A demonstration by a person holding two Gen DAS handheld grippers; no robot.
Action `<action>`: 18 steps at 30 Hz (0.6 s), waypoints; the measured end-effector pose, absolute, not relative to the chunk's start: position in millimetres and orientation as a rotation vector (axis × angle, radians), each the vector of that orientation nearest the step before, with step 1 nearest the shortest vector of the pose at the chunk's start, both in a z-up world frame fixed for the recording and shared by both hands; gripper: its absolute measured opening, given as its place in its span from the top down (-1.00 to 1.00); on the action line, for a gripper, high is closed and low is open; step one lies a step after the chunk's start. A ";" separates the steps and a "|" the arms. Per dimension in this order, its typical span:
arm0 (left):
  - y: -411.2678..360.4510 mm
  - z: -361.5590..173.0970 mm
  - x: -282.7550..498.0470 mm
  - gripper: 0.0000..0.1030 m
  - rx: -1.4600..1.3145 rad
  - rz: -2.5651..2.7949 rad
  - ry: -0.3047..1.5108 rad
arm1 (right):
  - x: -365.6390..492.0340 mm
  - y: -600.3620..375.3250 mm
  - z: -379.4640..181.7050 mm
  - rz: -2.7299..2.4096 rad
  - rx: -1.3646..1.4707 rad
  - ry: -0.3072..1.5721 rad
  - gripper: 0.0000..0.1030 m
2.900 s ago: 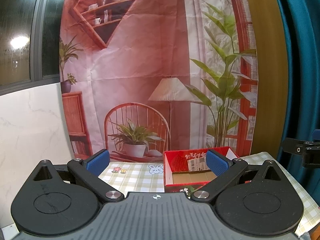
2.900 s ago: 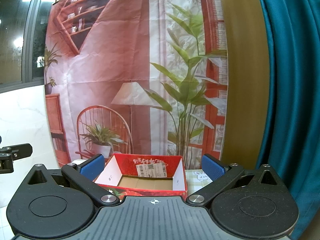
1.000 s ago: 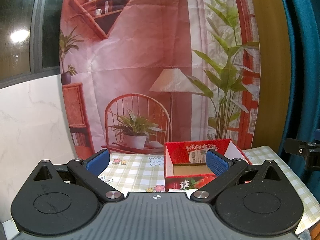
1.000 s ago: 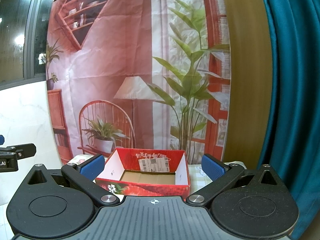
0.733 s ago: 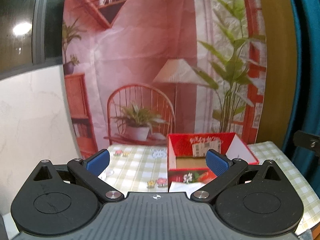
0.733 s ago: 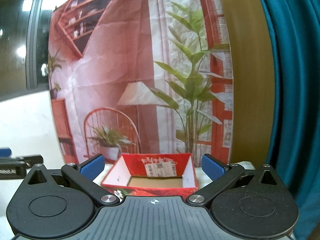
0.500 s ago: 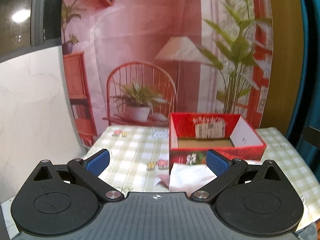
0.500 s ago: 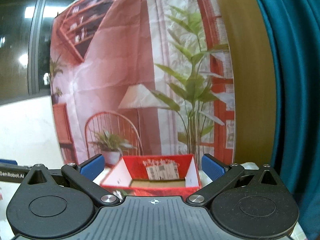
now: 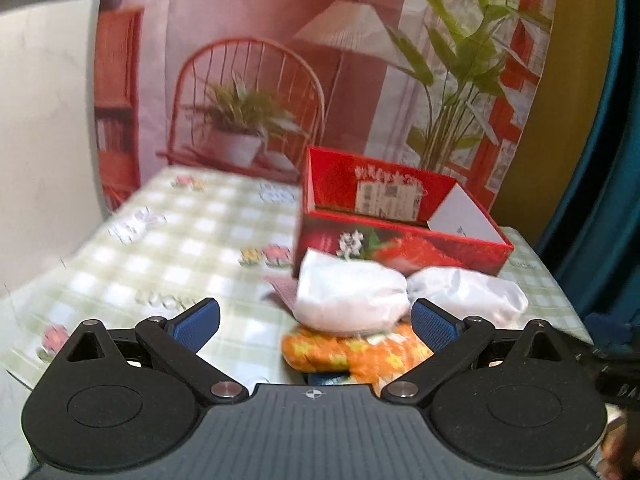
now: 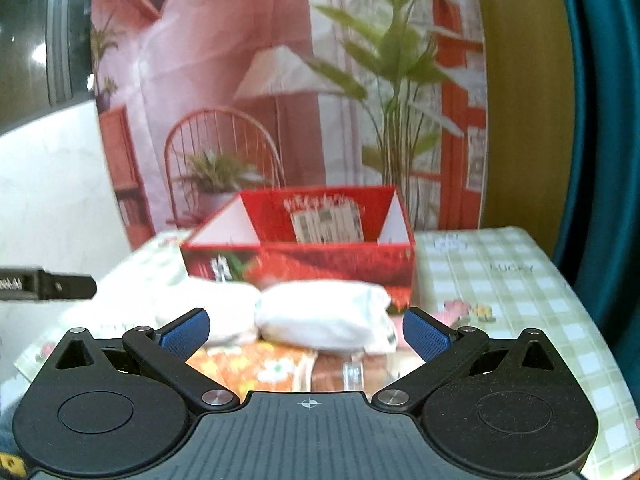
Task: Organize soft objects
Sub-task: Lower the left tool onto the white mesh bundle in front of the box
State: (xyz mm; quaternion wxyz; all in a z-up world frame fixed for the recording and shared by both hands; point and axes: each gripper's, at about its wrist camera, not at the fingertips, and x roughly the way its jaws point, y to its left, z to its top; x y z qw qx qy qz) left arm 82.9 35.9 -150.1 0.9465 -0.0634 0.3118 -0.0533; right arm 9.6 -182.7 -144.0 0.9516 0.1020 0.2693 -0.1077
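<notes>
Left wrist view: left tool (image 9: 314, 322) gaping wide, aiming at white bundle (image 9: 350, 296) ahead for pickup. Right tool (image 10: 306, 334) also spreading wide, red box (image 10: 316, 252) sitting beyond, likely awaiting the bundles.

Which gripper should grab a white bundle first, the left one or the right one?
Probably the right gripper: open, with a white bundle centred between its fingers. The left gripper, also open, has its bundle off toward one finger.
</notes>
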 end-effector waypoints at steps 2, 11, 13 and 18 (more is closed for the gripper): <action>34.6 -157.5 87.4 -0.96 -0.131 -0.115 0.661 | 12.2 -182.4 -152.3 -0.207 0.194 0.580 -0.99; 34.1 -180.7 100.1 -0.74 -0.150 -0.134 0.731 | 24.8 -176.5 -177.0 -0.121 0.184 0.659 -0.86; 33.3 -183.2 101.1 -0.69 -0.151 -0.143 0.736 | 26.5 -176.2 -181.1 -0.107 0.183 0.668 -0.83; 30.9 -187.3 103.2 -0.68 -0.142 -0.154 0.737 | 27.7 -181.9 -186.8 -0.104 0.212 0.681 -0.69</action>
